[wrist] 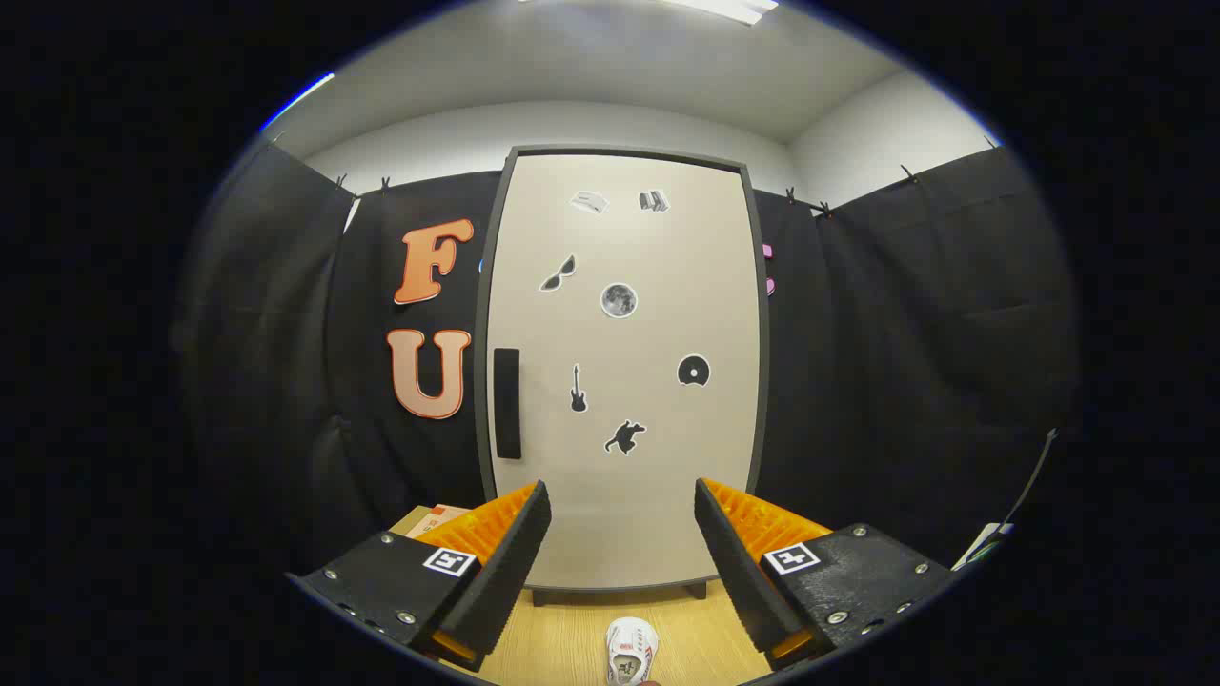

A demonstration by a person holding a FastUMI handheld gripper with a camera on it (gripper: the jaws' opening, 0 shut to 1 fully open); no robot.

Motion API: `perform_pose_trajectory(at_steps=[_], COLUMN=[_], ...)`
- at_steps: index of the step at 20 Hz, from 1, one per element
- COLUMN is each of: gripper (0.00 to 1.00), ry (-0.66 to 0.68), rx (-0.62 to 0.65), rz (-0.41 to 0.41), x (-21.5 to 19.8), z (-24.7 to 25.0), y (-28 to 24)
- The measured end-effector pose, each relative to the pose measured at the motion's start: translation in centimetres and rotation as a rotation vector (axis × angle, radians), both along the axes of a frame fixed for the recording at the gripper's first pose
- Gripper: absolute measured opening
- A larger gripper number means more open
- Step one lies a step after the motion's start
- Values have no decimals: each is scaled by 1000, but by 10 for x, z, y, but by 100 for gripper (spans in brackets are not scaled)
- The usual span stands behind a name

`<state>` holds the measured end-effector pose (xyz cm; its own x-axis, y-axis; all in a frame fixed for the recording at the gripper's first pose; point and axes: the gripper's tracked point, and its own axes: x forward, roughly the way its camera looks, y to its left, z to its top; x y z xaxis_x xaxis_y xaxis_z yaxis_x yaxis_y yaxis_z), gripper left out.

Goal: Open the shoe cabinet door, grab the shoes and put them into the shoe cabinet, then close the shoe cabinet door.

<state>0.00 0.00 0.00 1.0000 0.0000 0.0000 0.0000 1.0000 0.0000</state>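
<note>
Shoe cabinet point(624, 372): upright ahead of you, its pale door closed, small stickers scattered on the front. Wooden floor point(562, 638): beneath the cabinet. Handle point(507, 403): dark vertical bar near the door's left edge. Your gripper point(621, 519): fingers spread wide, holding nothing. Shoe point(631, 651): white, lying on the floor between the fingers, short of the cabinet.

the wooden floor point(562, 638) carries a white shoe point(631, 651) and the closed shoe cabinet point(624, 381) beyond.
</note>
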Motion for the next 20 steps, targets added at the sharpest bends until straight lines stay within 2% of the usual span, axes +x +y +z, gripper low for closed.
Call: perform_pose_trajectory(at_steps=[20], gripper=[94], ry=[21], rx=[5], rz=[26], x=[3], z=[-6], y=[18])
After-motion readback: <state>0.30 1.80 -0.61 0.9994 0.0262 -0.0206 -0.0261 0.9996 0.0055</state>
